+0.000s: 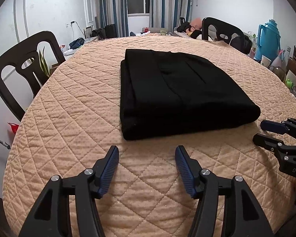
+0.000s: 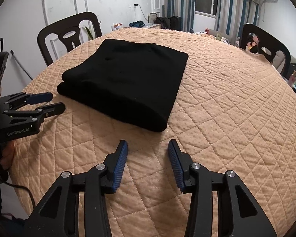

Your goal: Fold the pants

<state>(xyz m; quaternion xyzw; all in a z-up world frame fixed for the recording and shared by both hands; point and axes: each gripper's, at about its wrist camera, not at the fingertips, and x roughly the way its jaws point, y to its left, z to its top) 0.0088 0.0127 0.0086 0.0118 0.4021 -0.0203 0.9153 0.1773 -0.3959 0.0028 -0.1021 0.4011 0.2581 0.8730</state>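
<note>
The black pants [image 1: 173,90] lie folded into a thick rectangle on the round table with a peach quilted cover [image 1: 84,106]. They also show in the right wrist view [image 2: 128,81]. My left gripper [image 1: 147,152] is open and empty, just short of the pants' near edge; it also shows in the right wrist view [image 2: 58,101]. My right gripper [image 2: 148,146] is open and empty, a little short of the pants' near corner; it shows at the right edge of the left wrist view [image 1: 257,131].
A dark chair [image 1: 23,69] stands at the table's left side and another [image 1: 223,29] at the far right. A blue thermos [image 1: 268,39] and clutter stand on the right. The quilted cover [image 2: 236,102] stretches to the right of the pants.
</note>
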